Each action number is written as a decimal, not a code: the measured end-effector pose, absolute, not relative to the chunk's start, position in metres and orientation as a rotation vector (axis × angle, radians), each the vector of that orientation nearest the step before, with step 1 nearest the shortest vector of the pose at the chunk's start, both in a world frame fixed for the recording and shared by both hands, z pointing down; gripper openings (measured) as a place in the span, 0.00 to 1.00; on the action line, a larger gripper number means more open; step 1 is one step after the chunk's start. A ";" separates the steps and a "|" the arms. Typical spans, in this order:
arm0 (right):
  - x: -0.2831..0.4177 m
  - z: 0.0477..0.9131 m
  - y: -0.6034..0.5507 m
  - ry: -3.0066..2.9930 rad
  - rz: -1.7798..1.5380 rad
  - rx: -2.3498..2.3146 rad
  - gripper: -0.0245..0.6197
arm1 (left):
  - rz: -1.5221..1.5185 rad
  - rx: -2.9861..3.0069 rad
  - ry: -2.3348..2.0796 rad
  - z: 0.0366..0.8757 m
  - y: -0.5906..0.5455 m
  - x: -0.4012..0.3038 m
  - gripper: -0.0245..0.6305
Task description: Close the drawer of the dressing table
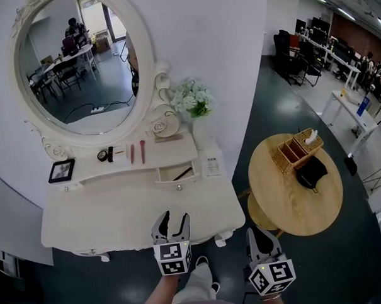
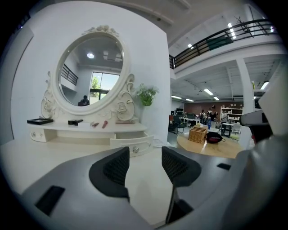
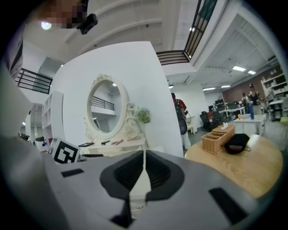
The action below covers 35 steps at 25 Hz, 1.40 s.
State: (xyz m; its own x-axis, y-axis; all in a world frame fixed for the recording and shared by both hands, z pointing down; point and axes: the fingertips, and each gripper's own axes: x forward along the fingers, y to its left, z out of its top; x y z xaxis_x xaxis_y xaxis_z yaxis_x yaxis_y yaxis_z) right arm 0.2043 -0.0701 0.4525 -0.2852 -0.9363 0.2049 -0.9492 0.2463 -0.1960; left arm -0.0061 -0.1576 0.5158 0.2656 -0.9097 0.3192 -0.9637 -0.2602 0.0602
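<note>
The white dressing table (image 1: 118, 217) has one small drawer (image 1: 177, 174) pulled out under its upper shelf, right of centre, with a round knob (image 1: 178, 187) on its front. A dark slim item lies inside it. My left gripper (image 1: 171, 221) hovers over the tabletop's front edge, in line with the drawer and well short of it, jaws open with nothing between them. In the left gripper view the drawer (image 2: 132, 143) shows just beyond the left gripper (image 2: 145, 153). My right gripper (image 1: 260, 236) hangs off the table's right front corner; the right gripper view shows the right gripper (image 3: 144, 156) shut and empty.
An oval mirror (image 1: 79, 65) stands at the back, with flowers (image 1: 193, 99), a photo frame (image 1: 61, 171) and small cosmetics (image 1: 132, 152) on the shelf. To the right stands a round wooden table (image 1: 287, 204) carrying a wicker basket (image 1: 297, 151) and a black bag (image 1: 312, 172).
</note>
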 end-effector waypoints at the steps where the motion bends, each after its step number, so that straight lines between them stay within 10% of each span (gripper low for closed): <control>1: 0.204 0.453 -0.075 -2.445 0.441 1.845 0.05 | 0.329 2.292 -1.738 0.518 -0.162 -0.005 0.38; 35: 0.205 0.480 -0.153 -2.388 0.505 1.803 0.05 | 0.498 2.145 -1.794 0.592 -0.280 -0.004 0.31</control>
State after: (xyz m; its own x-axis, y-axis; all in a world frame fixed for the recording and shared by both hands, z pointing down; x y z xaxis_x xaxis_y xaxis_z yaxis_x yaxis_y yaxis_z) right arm 0.2052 -0.1533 0.4796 -0.2906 -0.9146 0.2811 -0.9501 0.2410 -0.1979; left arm -0.0039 -0.2804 0.5918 0.1602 -0.8802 0.4467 -0.9845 -0.1753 0.0076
